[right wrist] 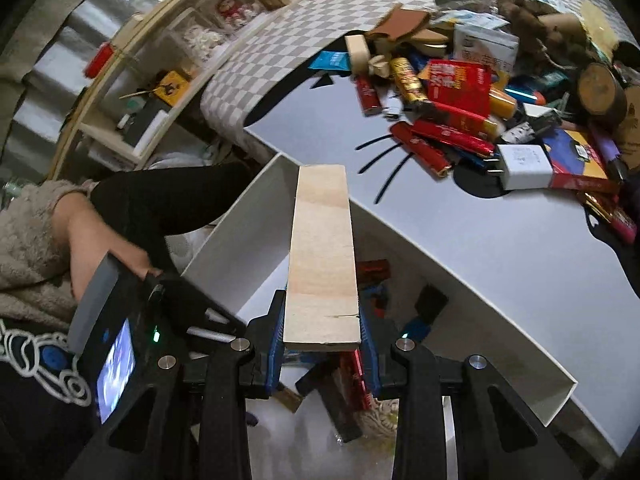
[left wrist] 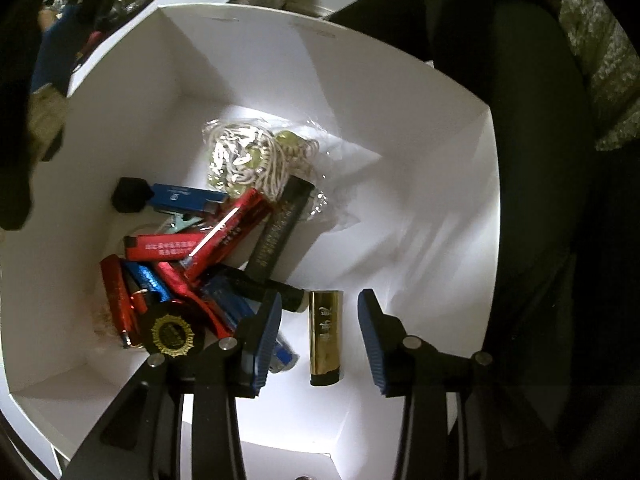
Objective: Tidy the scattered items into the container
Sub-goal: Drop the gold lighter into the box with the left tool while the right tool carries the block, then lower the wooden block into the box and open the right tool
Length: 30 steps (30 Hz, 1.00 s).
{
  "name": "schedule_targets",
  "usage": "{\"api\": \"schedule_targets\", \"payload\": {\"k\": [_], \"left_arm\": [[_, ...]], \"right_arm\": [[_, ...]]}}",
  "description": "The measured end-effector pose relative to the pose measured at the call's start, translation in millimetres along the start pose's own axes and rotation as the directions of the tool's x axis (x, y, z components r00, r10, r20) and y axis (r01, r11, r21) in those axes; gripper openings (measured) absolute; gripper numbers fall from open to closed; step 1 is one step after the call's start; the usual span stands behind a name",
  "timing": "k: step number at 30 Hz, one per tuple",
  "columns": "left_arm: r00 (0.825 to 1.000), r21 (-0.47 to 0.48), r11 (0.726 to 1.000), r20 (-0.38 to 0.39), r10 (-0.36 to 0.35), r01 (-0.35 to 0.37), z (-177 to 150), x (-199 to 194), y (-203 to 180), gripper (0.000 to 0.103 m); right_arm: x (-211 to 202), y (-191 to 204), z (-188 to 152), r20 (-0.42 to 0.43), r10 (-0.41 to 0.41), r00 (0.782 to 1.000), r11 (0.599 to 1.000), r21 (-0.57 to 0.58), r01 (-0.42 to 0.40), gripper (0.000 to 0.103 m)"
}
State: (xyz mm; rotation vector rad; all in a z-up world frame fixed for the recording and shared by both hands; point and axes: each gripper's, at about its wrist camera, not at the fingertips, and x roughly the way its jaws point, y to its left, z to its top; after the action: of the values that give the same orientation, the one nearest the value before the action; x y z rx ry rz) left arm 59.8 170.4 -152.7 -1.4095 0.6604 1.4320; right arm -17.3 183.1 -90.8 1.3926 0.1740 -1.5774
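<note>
White box (left wrist: 400,128), gold tube (left wrist: 326,334), pale wood slat (right wrist: 322,256), grey-checked cloth (right wrist: 288,28).

Lighters (left wrist: 192,256) piled in box (left wrist: 400,128) left; cord bundle (left wrist: 248,156) behind, prob. bagged.

Left wrist view dim, dark vignette at corners; bright patch on white box (left wrist: 420,128) floor, glare on gold tube (left wrist: 326,336). Right wrist view evenly lit (strong fisheye bending at edges); table (right wrist: 460,216) sharp, periphery soft.

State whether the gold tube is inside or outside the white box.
Inside: the gold tube lies on the white box floor.
</note>
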Motion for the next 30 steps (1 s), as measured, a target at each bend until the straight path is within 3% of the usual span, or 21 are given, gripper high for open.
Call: {"api": "schedule_targets", "payload": {"k": [10, 21, 23, 25, 30], "left_arm": [[1.0, 0.009, 1.0, 0.004, -0.001, 0.0, 7, -9, 8, 0.039], [0.999, -0.015, 0.999, 0.032, 0.039, -0.038, 14, -25, 29, 0.04], [0.998, -0.026, 0.998, 0.038, 0.051, -0.05, 16, -29, 34, 0.043], [0.997, -0.032, 0.997, 0.047, 0.068, -0.066, 18, -33, 39, 0.055], [0.994, -0.052, 0.995, 0.06, 0.087, -0.084, 22, -40, 47, 0.056]], "right_arm": [[8, -5, -10, -0.046, 0.044, 0.998, 0.999, 0.009, -0.044, 0.033], [23, -33, -22, -0.131, 0.02, 0.991, 0.996, 0.091, -0.008, 0.033], [27, -35, -24, -0.147, 0.011, 0.989, 0.995, 0.096, 0.003, 0.033], [30, -37, -25, -0.162, 0.007, 0.987, 0.995, 0.103, 0.01, 0.033], [36, -41, -26, -0.191, -0.006, 0.982, 0.993, 0.114, 0.028, 0.033]]}}
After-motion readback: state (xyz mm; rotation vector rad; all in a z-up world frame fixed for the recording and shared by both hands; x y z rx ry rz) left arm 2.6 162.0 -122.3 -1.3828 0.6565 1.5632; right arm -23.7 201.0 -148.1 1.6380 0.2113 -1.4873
